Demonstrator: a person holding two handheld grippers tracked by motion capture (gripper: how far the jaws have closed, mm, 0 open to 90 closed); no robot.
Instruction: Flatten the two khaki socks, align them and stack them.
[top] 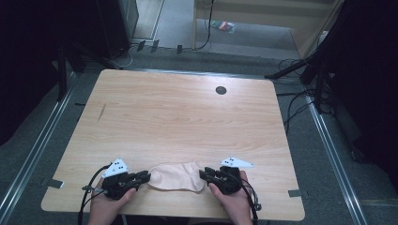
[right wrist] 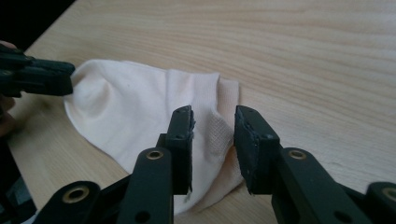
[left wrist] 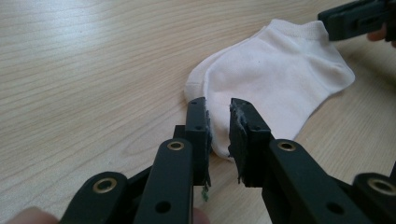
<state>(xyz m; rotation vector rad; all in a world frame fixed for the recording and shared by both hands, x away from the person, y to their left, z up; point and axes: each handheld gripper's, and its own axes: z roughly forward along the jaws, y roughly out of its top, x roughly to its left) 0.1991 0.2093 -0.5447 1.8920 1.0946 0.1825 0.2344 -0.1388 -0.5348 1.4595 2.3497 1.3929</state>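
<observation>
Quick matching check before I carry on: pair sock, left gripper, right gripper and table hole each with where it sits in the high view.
Things:
1. sock
2. left gripper
3. right gripper
4. table hole

Places:
A. far side of the table
B. at the sock's right end, jaws apart
C. flat near the front edge, between the grippers
D. at the sock's left end, jaws apart

Pairs: 1-C, 2-D, 3-B, 4-A

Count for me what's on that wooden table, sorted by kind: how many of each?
Pale socks, laid one on the other: 2
Black hand-held grippers, left gripper and right gripper: 2
Dark round hole in the table, far side: 1
Total: 5
</observation>
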